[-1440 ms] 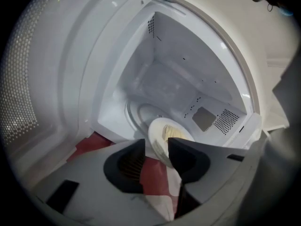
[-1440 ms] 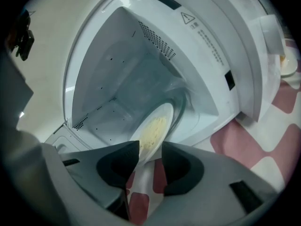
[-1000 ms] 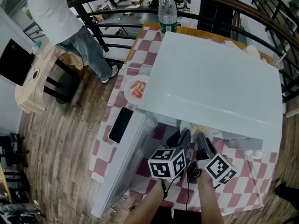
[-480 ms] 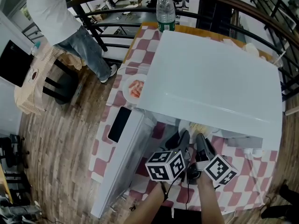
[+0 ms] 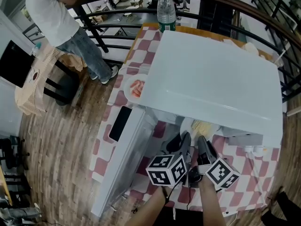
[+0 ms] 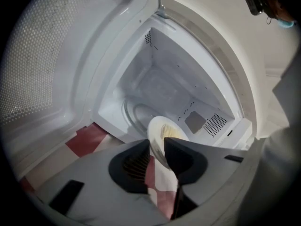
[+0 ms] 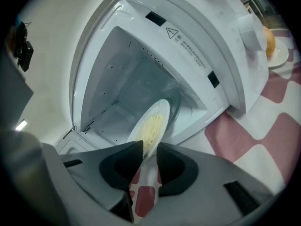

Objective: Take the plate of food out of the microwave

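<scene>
- Head view: a white microwave (image 5: 211,79) stands on a table with a red-and-white checked tablecloth (image 5: 244,192), and its door (image 5: 117,168) is swung wide open to the left.
- The left gripper (image 5: 185,139) and right gripper (image 5: 202,144) reach side by side to the open front. A white plate (image 5: 201,126) with pale yellow food shows there, just under the overhang of the microwave's top.
- Left of the microwave, a second plate (image 5: 135,88) holds pinkish food. A capped water bottle (image 5: 166,11) stands behind the microwave, and a person (image 5: 56,18) stands by the railing beyond.
- Left gripper view: the left gripper (image 6: 156,145) has its jaws pinched on the near rim of the plate (image 6: 162,134). Yellow noodles (image 6: 172,132) lie on the plate.
- The plate hangs at the mouth of the cavity, in front of the glass turntable (image 6: 136,114) and clear of it. The cavity behind holds nothing else.
- Right gripper view: the right gripper (image 7: 149,147) also clamps the plate (image 7: 149,124) by its rim, with one jaw on each face of the rim.
- The noodles (image 7: 153,127) sit in a heap at the plate's middle, and the turntable (image 7: 178,102) lies bare behind the plate.
- Off to the right, a small dish (image 7: 277,53) on the tablecloth carries a round orange item.
</scene>
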